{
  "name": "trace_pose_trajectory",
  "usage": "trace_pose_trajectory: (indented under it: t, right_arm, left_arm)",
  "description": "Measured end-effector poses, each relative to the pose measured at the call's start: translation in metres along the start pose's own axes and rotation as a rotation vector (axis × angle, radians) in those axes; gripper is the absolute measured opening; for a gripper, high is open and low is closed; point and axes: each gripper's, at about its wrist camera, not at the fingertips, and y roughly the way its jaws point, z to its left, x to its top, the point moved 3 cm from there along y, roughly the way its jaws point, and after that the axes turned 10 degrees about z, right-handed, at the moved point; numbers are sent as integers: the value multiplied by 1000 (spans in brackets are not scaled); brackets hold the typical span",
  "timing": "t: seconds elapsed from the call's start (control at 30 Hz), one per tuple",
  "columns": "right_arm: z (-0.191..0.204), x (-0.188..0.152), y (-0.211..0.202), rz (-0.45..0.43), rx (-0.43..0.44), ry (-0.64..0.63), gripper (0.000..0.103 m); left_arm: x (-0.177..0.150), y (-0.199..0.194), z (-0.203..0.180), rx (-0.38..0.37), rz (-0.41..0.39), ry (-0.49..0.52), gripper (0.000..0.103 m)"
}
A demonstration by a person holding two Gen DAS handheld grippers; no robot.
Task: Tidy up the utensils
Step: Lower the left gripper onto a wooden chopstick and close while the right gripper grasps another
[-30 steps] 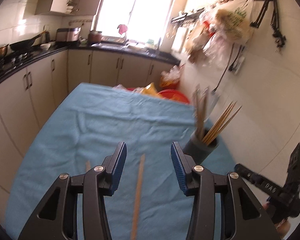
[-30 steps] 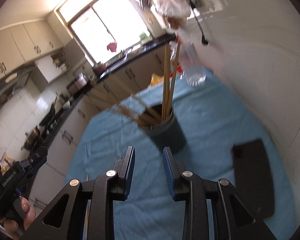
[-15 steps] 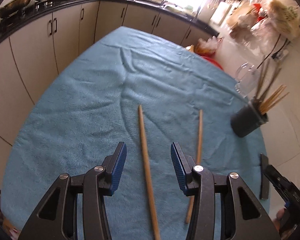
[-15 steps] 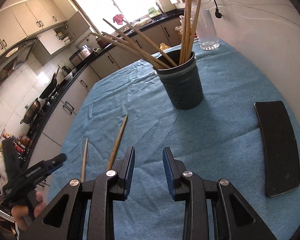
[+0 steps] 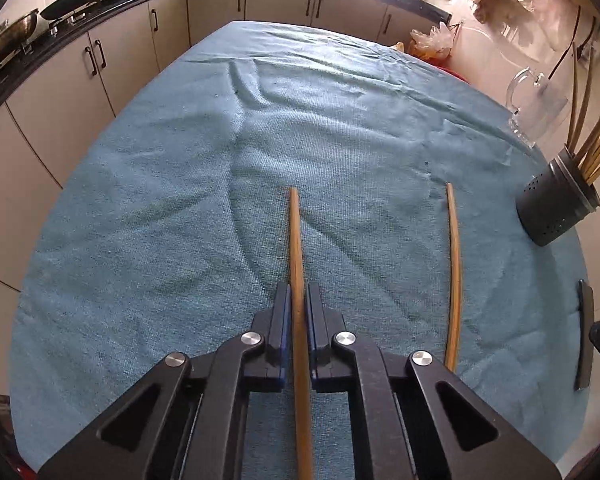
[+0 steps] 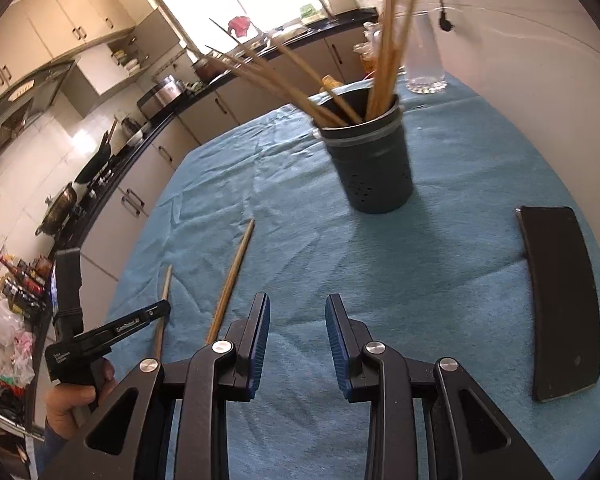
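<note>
Chopsticks dominate the left wrist view: the left gripper (image 5: 298, 304) has just closed its jaws, and the blue pads now clamp the long wooden chopstick (image 5: 296, 240), which lies on the blue terry tablecloth (image 5: 160, 200) pointing toward twelve o'clock. A second wooden chopstick (image 5: 455, 272) lies apart at three o'clock of it. The dark perforated utensil holder (image 5: 554, 208), filled with chopsticks, stands at two o'clock, a clear glass mug (image 5: 534, 104) beyond it.

In the right wrist view, the right gripper (image 6: 298, 340) hovers over the cloth, jaws apart around nothing. The holder (image 6: 370, 164) stands at twelve o'clock, a flat black slab (image 6: 556, 296) at three o'clock, both loose chopsticks at ten o'clock.
</note>
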Motion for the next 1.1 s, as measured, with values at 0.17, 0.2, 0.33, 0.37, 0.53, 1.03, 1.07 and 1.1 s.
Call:
trace_pose_trajectory:
  t: [0.17, 0.2, 0.33, 0.37, 0.53, 1.03, 1.07, 1.1]
  right_arm:
    - [23, 15, 26, 76, -20, -50, 31]
    - [27, 19, 33, 99, -17, -46, 31]
    - [46, 41, 73, 201, -6, -45, 31]
    - [49, 44, 81, 218, -4, -42, 31]
    - [64, 63, 124, 303, -35, -15, 31]
    - [91, 62, 163, 362, -160, -111, 7]
    - [90, 60, 159, 354, -133, -101, 7]
    - [90, 60, 151, 337, -112, -101, 7]
  left_arm:
    - [-9, -7, 20, -1, -7, -30, 7]
    - [-11, -8, 25, -4, -8, -37, 7]
    - [-11, -8, 30, -30, -7, -41, 7]
    - [-11, -8, 30, -29, -8, -36, 7]
    - [-11, -7, 28, -25, -15, -15, 7]
    - [-3, -8, 29, -96, -47, -31, 7]
    - [-3, -11, 30, -114, -55, -36, 7]
    - [-3, -15, 30, -122, -68, -39, 7]
